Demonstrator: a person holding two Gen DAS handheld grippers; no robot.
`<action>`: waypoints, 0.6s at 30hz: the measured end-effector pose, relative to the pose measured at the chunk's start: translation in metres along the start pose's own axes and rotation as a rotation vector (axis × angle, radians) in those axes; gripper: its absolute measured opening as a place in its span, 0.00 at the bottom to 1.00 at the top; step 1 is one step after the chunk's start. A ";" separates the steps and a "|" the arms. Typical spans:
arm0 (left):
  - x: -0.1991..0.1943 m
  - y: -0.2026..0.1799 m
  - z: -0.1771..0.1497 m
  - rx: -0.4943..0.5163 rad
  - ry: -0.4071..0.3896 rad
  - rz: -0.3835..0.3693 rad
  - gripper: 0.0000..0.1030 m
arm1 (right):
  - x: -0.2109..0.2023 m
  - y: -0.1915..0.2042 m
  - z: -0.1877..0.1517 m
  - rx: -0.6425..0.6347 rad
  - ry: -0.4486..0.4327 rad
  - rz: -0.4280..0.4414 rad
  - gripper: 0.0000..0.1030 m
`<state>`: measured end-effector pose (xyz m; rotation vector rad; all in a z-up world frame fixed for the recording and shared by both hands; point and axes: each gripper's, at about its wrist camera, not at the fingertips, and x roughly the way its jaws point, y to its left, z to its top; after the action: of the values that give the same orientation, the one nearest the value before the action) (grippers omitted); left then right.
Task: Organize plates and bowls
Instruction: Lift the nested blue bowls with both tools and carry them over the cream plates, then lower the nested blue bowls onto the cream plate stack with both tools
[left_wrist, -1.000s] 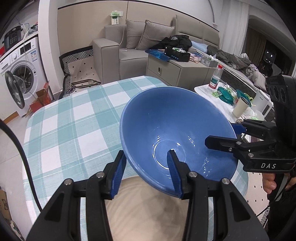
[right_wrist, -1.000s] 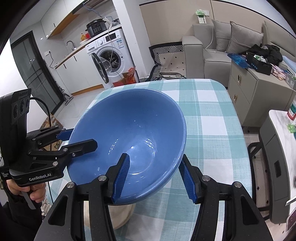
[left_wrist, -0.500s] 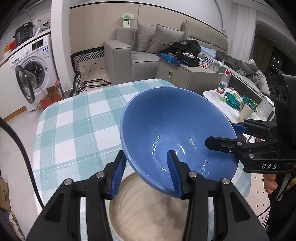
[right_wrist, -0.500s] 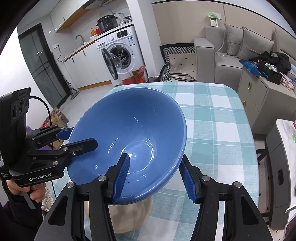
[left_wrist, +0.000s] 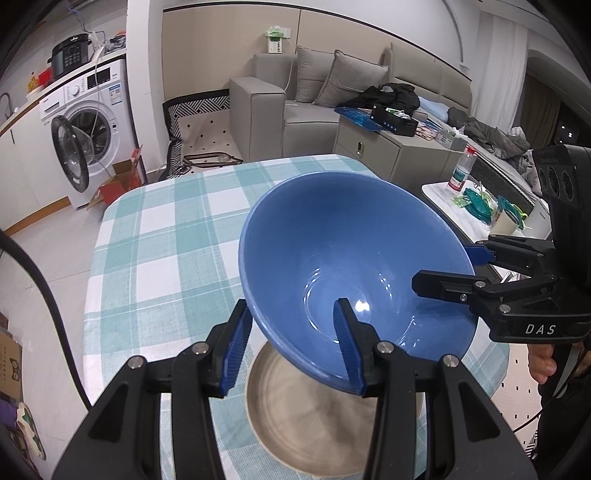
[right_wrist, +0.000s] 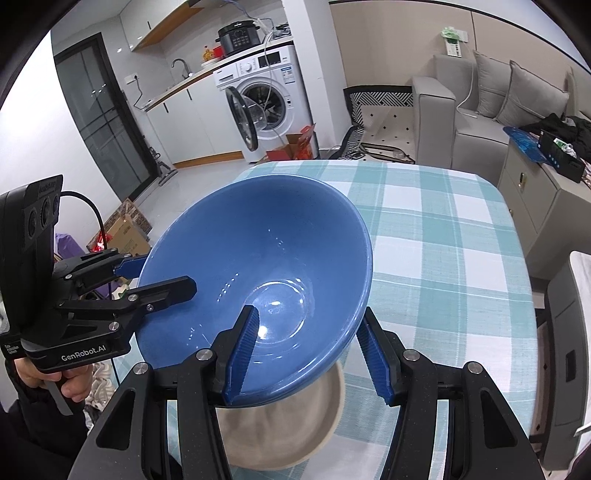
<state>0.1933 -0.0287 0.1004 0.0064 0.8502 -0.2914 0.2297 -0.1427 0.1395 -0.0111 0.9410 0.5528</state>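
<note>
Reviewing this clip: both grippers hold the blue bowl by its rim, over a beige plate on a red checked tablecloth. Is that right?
Not quite: the tablecloth is teal and white checked, not red, as the left wrist view shows. The rest stands: the left gripper and right gripper each clamp the rim of the blue bowl, which hangs over the beige plate.

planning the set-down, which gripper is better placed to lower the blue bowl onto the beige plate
Neither alone. The left gripper and right gripper each clamp opposite rims of the blue bowl, held tilted above the beige plate. Lowering it probably needs both together.
</note>
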 end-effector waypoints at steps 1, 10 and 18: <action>-0.001 0.001 -0.002 -0.002 0.000 0.002 0.43 | 0.001 0.002 -0.001 -0.002 0.002 0.003 0.55; -0.003 0.008 -0.019 -0.026 0.007 0.014 0.43 | 0.011 0.011 -0.012 -0.015 0.028 0.022 0.55; 0.001 0.010 -0.031 -0.039 0.020 0.013 0.43 | 0.021 0.015 -0.023 -0.017 0.053 0.024 0.55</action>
<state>0.1733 -0.0160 0.0781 -0.0212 0.8753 -0.2625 0.2151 -0.1265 0.1133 -0.0302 0.9895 0.5850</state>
